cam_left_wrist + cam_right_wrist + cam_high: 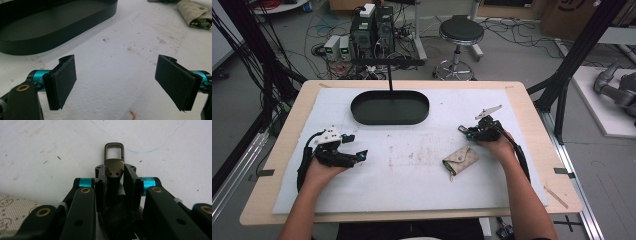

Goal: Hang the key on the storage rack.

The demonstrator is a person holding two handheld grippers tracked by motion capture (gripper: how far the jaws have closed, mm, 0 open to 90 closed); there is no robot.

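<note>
In the right gripper view my right gripper [115, 185] is shut on a dark strap that ends in a bronze metal clasp [114, 157]. The clasp sticks out past the jaw tips and lies over the white mat. In the high view this right gripper [465, 131] sits at the mat's right, just above a beige patterned key pouch [460, 160], whose corner also appears at the lower left of the right gripper view as key pouch [15, 212]. My left gripper [355, 147] rests at the mat's left. Its jaws stand wide open and bare in the left gripper view, left gripper [125, 83].
A black oval tray [362, 116] lies at the back middle of the white mat [412, 185], and its near wall shows as tray [62, 40]. A thin black post rises behind it. Beyond the table stand a stool [461, 31] and computer boxes with cables on the floor.
</note>
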